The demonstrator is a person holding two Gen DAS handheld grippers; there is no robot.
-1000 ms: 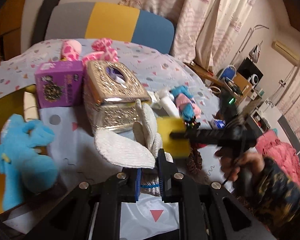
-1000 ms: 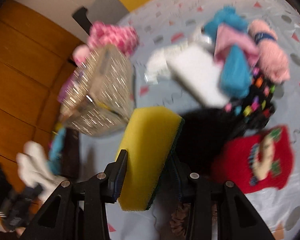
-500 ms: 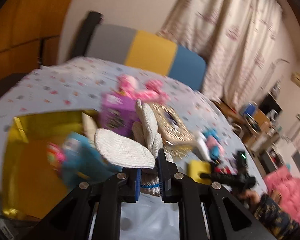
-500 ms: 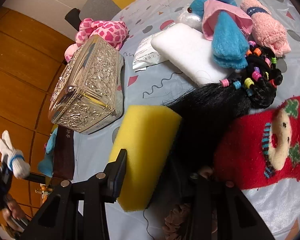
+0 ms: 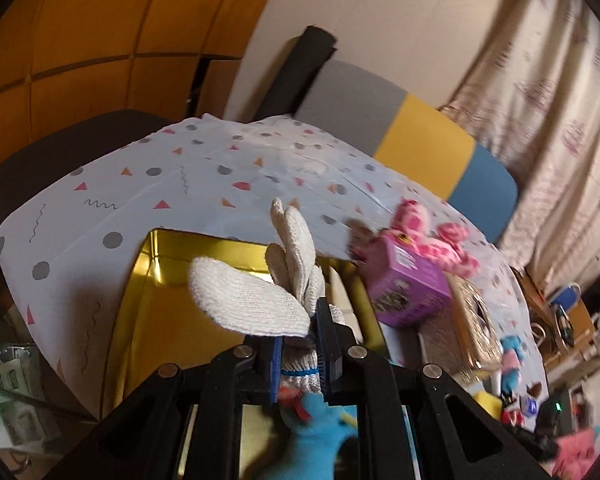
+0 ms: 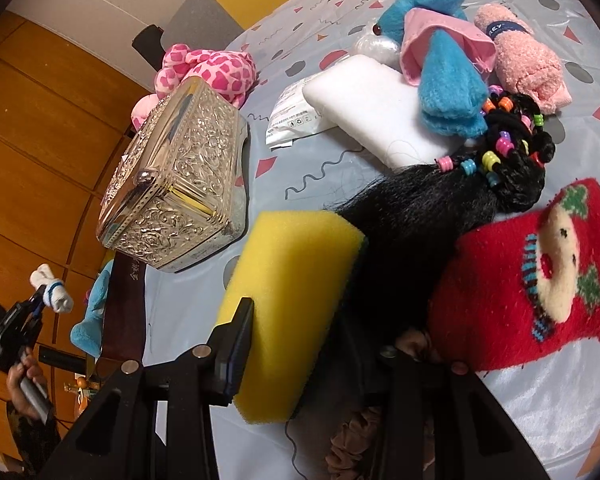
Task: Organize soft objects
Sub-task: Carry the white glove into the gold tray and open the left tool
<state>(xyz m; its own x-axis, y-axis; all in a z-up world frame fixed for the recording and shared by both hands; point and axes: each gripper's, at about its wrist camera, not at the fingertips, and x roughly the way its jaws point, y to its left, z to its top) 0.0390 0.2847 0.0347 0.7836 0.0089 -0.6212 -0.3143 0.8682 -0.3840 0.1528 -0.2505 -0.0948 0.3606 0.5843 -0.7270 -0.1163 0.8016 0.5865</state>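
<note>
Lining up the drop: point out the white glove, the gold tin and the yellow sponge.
white glove (image 5: 256, 304), left wrist view, on its thumb.
gold tin (image 5: 168, 320), left wrist view, on its bare inner wall.
yellow sponge (image 6: 296, 280), right wrist view, on its broad face.

Dark band around a rolled pink towel far beyond the right jaws, letters "EY" legible, white packet ahead-left of those jaws with print too small to read, purple box right of the left jaws, label blurred
</note>
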